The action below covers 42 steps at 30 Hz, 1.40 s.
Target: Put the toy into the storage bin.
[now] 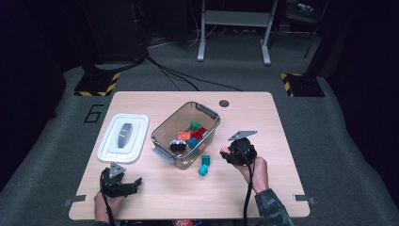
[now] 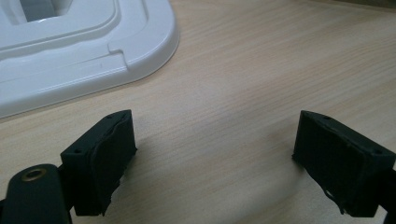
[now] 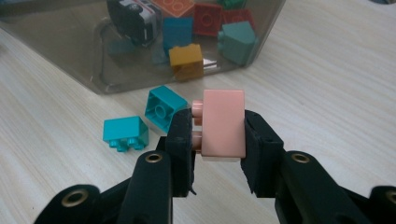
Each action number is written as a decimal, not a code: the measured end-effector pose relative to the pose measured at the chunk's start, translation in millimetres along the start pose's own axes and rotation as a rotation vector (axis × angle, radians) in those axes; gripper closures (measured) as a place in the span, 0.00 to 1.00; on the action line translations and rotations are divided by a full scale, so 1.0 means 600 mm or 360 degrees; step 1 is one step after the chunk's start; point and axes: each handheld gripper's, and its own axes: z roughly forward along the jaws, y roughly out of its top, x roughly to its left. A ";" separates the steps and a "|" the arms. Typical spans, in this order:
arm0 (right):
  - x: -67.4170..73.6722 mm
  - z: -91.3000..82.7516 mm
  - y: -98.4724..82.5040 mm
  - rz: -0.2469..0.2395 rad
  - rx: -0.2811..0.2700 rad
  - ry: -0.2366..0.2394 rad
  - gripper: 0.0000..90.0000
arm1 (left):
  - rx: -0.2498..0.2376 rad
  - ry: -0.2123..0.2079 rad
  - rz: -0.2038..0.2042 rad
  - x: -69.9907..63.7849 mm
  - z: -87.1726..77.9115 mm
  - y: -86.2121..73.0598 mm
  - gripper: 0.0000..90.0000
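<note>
My right gripper [image 3: 218, 131] is shut on a pink brick [image 3: 224, 123], held above the table with its studs turned to the left jaw; in the high view the same gripper [image 1: 227, 153] hovers right of the clear plastic bin [image 1: 165, 128]. Two teal bricks [image 3: 164, 106] [image 3: 124, 132] lie on the wood between gripper and bin, also seen as teal bricks [image 1: 204, 165] from above. The bin holds several bricks and a black-and-white toy car [image 3: 135, 18]. My left gripper [image 2: 215, 158] [image 1: 134, 182] rests open near the front left edge, nothing between its jaws.
A white lid [image 1: 123, 137] lies flat left of the bin, and its corner [image 2: 140, 42] shows just beyond my left jaws. The wooden table [image 1: 263, 122] has a round cable hole [image 1: 224, 103] at the back. Dark floor surrounds it.
</note>
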 end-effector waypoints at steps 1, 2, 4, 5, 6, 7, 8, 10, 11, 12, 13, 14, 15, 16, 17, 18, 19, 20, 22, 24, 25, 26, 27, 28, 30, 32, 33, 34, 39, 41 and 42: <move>0.000 -0.002 0.003 -0.0008 -0.0010 -0.0002 0.74 | -0.0001 0.0001 -0.0001 0.000 0.000 0.000 0.14; 0.000 -0.003 0.006 -0.0012 -0.0011 -0.0001 0.74 | -0.0006 0.0003 -0.0001 0.000 0.000 0.000 0.14; -0.001 -0.007 0.013 -0.0026 -0.0021 -0.0002 0.74 | -0.0005 0.0002 -0.0002 0.000 0.000 0.000 0.14; 0.000 -0.008 0.016 -0.0018 -0.0028 -0.0008 0.74 | -0.0001 0.0001 0.0001 0.000 0.000 0.000 0.14; -0.001 -0.011 0.021 -0.0029 -0.0032 -0.0006 0.74 | -0.0001 0.0000 0.0000 0.000 0.000 0.000 0.14; -0.003 -0.015 0.025 -0.0046 -0.0036 -0.0006 0.74 | 0.0002 -0.0001 0.0001 0.000 0.000 0.000 0.14; -0.001 -0.017 0.028 -0.0028 -0.0044 -0.0006 0.74 | -0.0001 0.0000 0.0000 0.000 0.000 0.000 0.14; -0.002 -0.021 0.034 -0.0040 -0.0052 -0.0015 0.74 | -0.0006 0.0004 0.0000 0.000 0.000 0.000 0.14; -0.002 -0.022 0.037 -0.0049 -0.0059 -0.0018 0.74 | 0.0000 0.0000 0.0001 0.000 0.000 0.000 0.14; -0.001 -0.024 0.039 -0.0045 -0.0053 -0.0021 0.74 | 0.0000 -0.0001 0.0000 0.000 0.000 0.000 0.14; -0.001 -0.026 0.042 -0.0055 -0.0060 -0.0027 0.74 | -0.0004 0.0004 0.0000 0.000 0.000 0.000 0.14; 0.000 -0.028 0.045 -0.0065 -0.0064 -0.0027 0.74 | 0.0001 -0.0001 0.0001 0.000 0.000 0.000 0.14; 0.000 -0.029 0.048 -0.0071 -0.0066 -0.0026 0.74 | -0.0003 0.0003 -0.0001 0.000 0.000 0.000 0.14; 0.000 -0.031 0.051 -0.0069 -0.0066 -0.0028 0.74 | -0.0006 0.0004 -0.0001 0.000 0.000 0.000 0.14; 0.001 -0.032 0.055 -0.0067 -0.0074 -0.0039 0.74 | 0.0001 -0.0001 0.0000 0.000 0.000 0.000 0.14; 0.001 -0.034 0.058 -0.0073 -0.0078 -0.0042 0.74 | 0.0000 0.0000 0.0000 0.000 0.000 0.000 0.14; 0.000 -0.037 0.062 -0.0098 -0.0079 -0.0036 0.74 | -0.0007 0.0006 0.0000 0.000 0.001 0.000 0.14; 0.001 -0.040 0.066 -0.0089 -0.0089 -0.0037 0.74 | -0.0013 0.0008 -0.0002 -0.001 0.001 -0.001 0.14; 0.001 -0.043 0.074 -0.0110 -0.0109 -0.0043 0.74 | -0.0001 0.0001 0.0001 0.000 0.000 0.000 0.14; 0.002 -0.047 0.082 -0.0121 -0.0116 -0.0048 0.74 | -0.0003 0.0001 -0.0001 0.000 0.000 0.000 0.14; 0.003 -0.049 0.086 -0.0117 -0.0117 -0.0051 0.74 | -0.0006 0.0004 -0.0002 0.000 0.000 0.000 0.14; 0.003 -0.050 0.089 -0.0128 -0.0125 -0.0047 0.74 | -0.0002 0.0001 -0.0001 0.000 0.000 0.000 0.14; 0.003 -0.052 0.095 -0.0135 -0.0136 -0.0047 0.74 | 0.0001 -0.0001 0.0000 0.000 0.000 0.000 0.14; 0.004 -0.053 0.099 -0.0137 -0.0142 -0.0048 0.74 | -0.0010 0.0006 -0.0003 0.000 0.001 0.000 0.14; 0.004 -0.056 0.107 -0.0143 -0.0151 -0.0048 0.74 | 0.0000 -0.0001 0.0000 0.000 0.000 0.000 0.14; 0.006 -0.059 0.114 -0.0142 -0.0154 -0.0043 0.74 | 0.0001 0.0000 0.0001 0.000 0.000 0.000 0.14; 0.006 -0.059 0.119 -0.0161 -0.0167 -0.0050 0.74 | 0.0001 -0.0001 0.0001 0.000 0.000 0.000 0.14; 0.008 -0.060 0.122 -0.0149 -0.0162 -0.0048 0.74 | -0.0003 0.0002 0.0000 0.000 0.000 0.000 0.14; 0.016 -0.059 0.144 -0.0178 -0.0169 -0.0040 0.74 | 0.0001 0.0000 -0.0001 0.000 0.000 0.000 0.14; 0.019 -0.056 0.153 -0.0209 -0.0185 -0.0036 0.74 | -0.0001 0.0000 -0.0001 0.000 0.000 0.000 0.14; 0.024 -0.057 0.157 -0.0194 -0.0170 -0.0035 0.74 | 0.0001 -0.0001 -0.0001 0.000 0.000 0.000 0.14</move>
